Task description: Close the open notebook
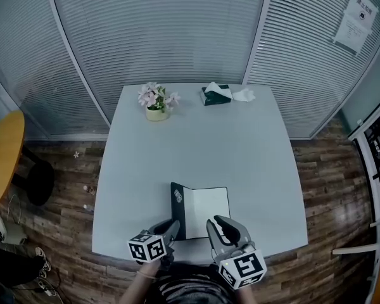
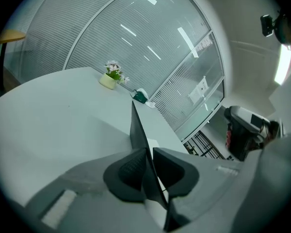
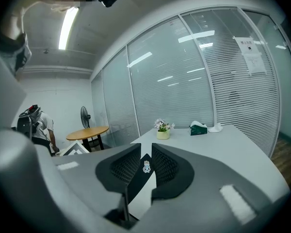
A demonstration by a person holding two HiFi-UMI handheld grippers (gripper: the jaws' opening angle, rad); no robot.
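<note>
The open notebook (image 1: 209,211) lies near the front edge of the pale table (image 1: 196,144), its white page up. Its dark cover (image 1: 177,209) stands raised on the left. My left gripper (image 1: 171,228) is shut on that cover's near edge; in the left gripper view the cover (image 2: 138,130) rises upright between the pads of my left gripper (image 2: 148,166). My right gripper (image 1: 220,225) hovers at the page's near right corner. In the right gripper view the right gripper (image 3: 145,166) has its jaws a narrow gap apart with nothing between them, and the cover (image 3: 139,178) shows through the gap.
A small pot of pink flowers (image 1: 156,101) and a green tissue box (image 1: 215,94) stand at the table's far edge. Glass walls with blinds lie behind. A round wooden table (image 1: 0,157) stands to the left, and a person (image 3: 36,125) stands beyond it.
</note>
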